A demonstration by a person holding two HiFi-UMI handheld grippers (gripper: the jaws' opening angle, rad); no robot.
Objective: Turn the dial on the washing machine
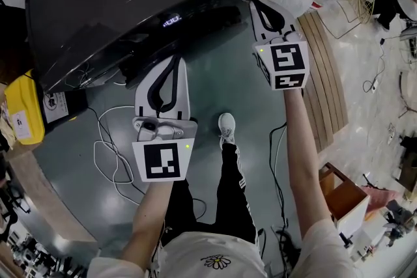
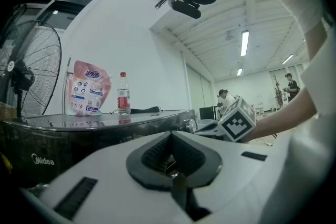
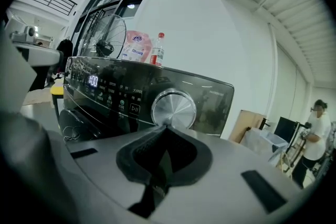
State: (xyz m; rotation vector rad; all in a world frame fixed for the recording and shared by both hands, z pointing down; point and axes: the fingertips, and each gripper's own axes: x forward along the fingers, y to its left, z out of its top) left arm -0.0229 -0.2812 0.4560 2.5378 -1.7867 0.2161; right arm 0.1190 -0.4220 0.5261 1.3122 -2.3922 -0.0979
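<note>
The right gripper, jaws closed on nothing, points at the silver dial on the washing machine, with nothing between. The left gripper, also closed and empty, is farther back. A bottle and a detergent bag stand on the machine's top, beside a fan.

pink pouch just beside a red-labelled bottle, fan to their left; wooden planks on the floor.

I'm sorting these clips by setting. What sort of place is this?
Probably a workshop or lab hall, not a home laundry: the washing machine stands among loose cables on an open floor, near a big fan, under high strip lights.
</note>
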